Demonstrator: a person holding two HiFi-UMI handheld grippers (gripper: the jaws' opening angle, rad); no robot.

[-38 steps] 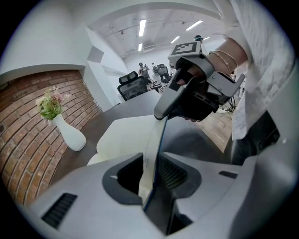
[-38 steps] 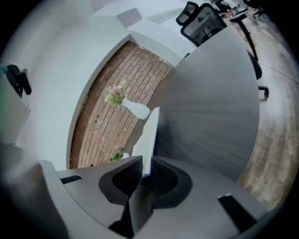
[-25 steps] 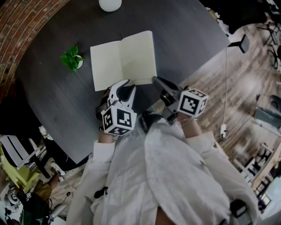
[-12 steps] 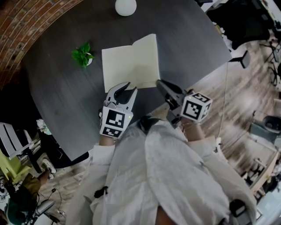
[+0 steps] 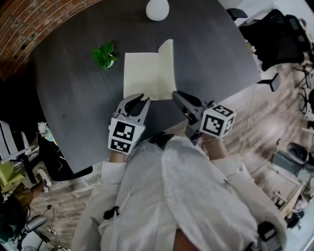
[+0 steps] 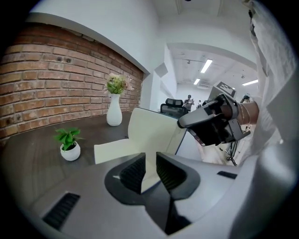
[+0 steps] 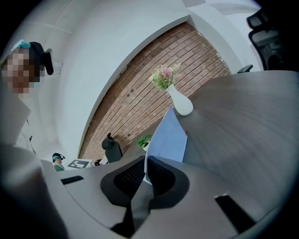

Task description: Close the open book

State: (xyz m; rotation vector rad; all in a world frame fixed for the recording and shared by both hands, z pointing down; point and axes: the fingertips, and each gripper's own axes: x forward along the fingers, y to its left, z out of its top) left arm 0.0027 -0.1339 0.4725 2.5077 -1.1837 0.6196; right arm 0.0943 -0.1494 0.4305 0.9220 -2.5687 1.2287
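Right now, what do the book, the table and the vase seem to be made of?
The book: paper, matte cream pages, thin at the raised edge. The table: dark matte top with faint grain streaks, perhaps wood or laminate. The vase: smooth white, probably ceramic.

book (image 5: 144,76) | cream pages | left half flat on table (image 5: 73,98) | right half raised

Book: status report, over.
Right gripper shut on book, right half raised near upright. Left gripper closing, book's near edge between its jaws. Potted plant and vase stand clear.
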